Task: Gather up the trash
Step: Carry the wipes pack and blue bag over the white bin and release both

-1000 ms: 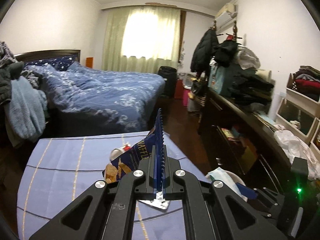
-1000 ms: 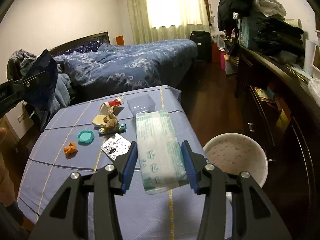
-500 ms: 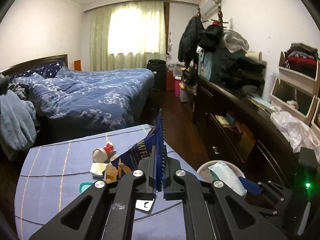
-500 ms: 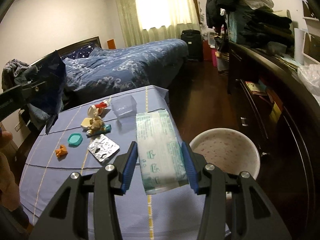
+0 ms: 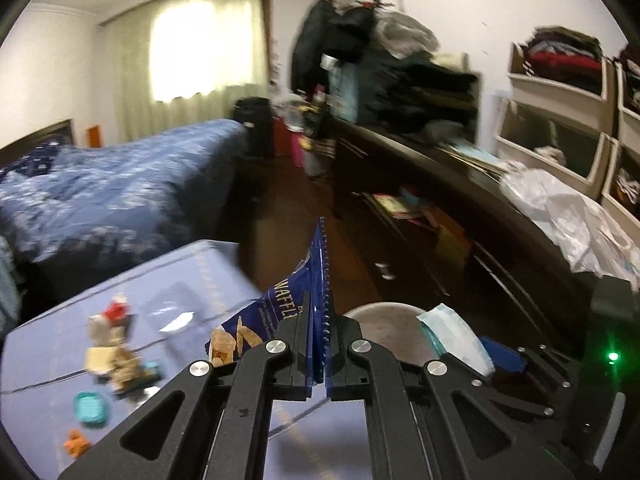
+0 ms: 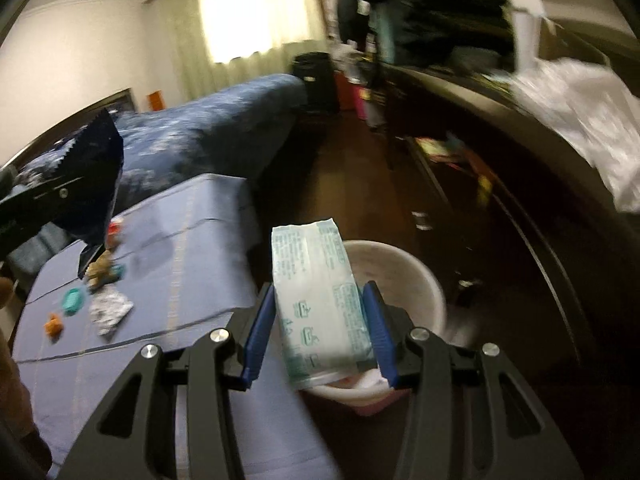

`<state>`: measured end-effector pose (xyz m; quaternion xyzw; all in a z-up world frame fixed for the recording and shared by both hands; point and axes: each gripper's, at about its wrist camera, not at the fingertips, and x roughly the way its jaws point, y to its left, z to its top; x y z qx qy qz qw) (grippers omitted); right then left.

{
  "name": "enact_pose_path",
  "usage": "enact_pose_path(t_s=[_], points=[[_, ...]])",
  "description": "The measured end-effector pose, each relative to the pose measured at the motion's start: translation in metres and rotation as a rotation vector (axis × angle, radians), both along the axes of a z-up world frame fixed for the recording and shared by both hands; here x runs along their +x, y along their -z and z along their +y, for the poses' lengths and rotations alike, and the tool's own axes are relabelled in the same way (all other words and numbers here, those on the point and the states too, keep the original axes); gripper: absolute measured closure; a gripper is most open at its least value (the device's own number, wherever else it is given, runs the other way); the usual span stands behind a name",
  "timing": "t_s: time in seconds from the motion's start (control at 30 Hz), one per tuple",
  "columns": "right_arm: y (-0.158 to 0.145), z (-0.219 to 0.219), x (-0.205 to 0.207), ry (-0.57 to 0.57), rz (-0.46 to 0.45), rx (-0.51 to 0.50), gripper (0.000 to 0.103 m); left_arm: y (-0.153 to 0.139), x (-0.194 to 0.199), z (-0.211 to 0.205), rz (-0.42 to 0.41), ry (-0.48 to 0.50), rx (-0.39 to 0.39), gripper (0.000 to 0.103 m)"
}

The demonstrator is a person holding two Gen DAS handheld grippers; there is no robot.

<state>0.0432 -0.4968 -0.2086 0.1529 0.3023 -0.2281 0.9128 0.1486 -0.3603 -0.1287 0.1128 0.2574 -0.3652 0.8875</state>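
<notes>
My left gripper (image 5: 319, 344) is shut on a blue snack bag (image 5: 296, 304), held above the right edge of the blue-clothed table (image 5: 192, 276). The bag also shows at the left of the right wrist view (image 6: 90, 184). My right gripper (image 6: 320, 320) is shut on a pale green wipes pack (image 6: 320, 296) and holds it over the white bin (image 6: 416, 276) on the floor beside the table. The bin (image 5: 380, 324) and the pack (image 5: 456, 336) also show in the left wrist view.
Small trash lies on the table: a teal lid (image 6: 72, 300), an orange scrap (image 6: 54, 324), a foil blister (image 6: 110, 312), crumpled wrappers (image 5: 116, 352), a clear box (image 5: 172, 308). A bed (image 5: 120, 184) stands behind. A dark dresser (image 5: 460, 216) runs along the right.
Both grippers have swung right, off the table toward the bin. The wipes pack is now above the bin's mouth, and the snack bag is near the table's right edge.
</notes>
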Motion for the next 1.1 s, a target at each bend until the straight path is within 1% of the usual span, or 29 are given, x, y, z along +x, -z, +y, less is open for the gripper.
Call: enact_pose_path(t_s=[0.13, 0.27, 0.43, 0.53, 0.6, 0.67, 0.7, 0.73, 0.77, 0.8, 0.87, 0.9, 0.97, 1.0, 1.1], points=[[0.015, -0.028, -0.003, 0.07, 0.036, 0.019, 0.057, 0.015, 0.002, -0.043, 0.032, 0.076, 0.029, 0.099], [0.028, -0.048, -0.002, 0.104, 0.066, 0.029, 0.057, 0.031, 0.009, -0.072, 0.072, 0.116, 0.057, 0.099], [0.039, -0.057, 0.006, 0.086, 0.074, 0.037, 0.057, 0.047, 0.025, -0.095, 0.166, 0.143, 0.06, 0.099], [0.044, -0.057, 0.018, 0.06, 0.076, 0.041, 0.057, 0.052, 0.032, -0.103, 0.168, 0.14, 0.072, 0.096], [0.047, -0.056, 0.026, 0.051, 0.085, 0.035, 0.055, 0.056, 0.036, -0.108, 0.163, 0.136, 0.082, 0.087], [0.051, -0.055, 0.033, 0.042, 0.098, 0.03, 0.053, 0.058, 0.039, -0.109, 0.167, 0.134, 0.082, 0.055], [0.052, -0.056, 0.034, 0.037, 0.101, 0.033, 0.05, 0.058, 0.04, -0.107, 0.165, 0.124, 0.074, 0.049], [0.053, -0.055, 0.035, 0.03, 0.103, 0.034, 0.046, 0.056, 0.041, -0.103, 0.162, 0.113, 0.059, 0.042], [0.054, -0.054, 0.036, 0.026, 0.102, 0.033, 0.041, 0.055, 0.042, -0.1, 0.159, 0.108, 0.051, 0.038], [0.054, -0.053, 0.036, 0.025, 0.102, 0.031, 0.039, 0.053, 0.043, -0.096, 0.155, 0.1, 0.04, 0.033], [0.052, -0.05, 0.037, 0.025, 0.104, 0.02, 0.037, 0.049, 0.044, -0.088, 0.145, 0.083, 0.027, 0.026], [0.052, -0.049, 0.038, 0.026, 0.104, 0.017, 0.036, 0.046, 0.044, -0.083, 0.138, 0.072, 0.02, 0.025], [0.047, -0.046, 0.037, 0.027, 0.103, 0.004, 0.035, 0.041, 0.045, -0.073, 0.124, 0.046, 0.019, 0.019], [0.044, -0.043, 0.036, 0.026, 0.1, -0.003, 0.035, 0.039, 0.045, -0.066, 0.11, 0.023, 0.022, 0.015], [0.031, -0.03, 0.034, 0.006, 0.074, -0.023, 0.031, 0.035, 0.044, -0.046, 0.04, -0.085, 0.07, 0.005]])
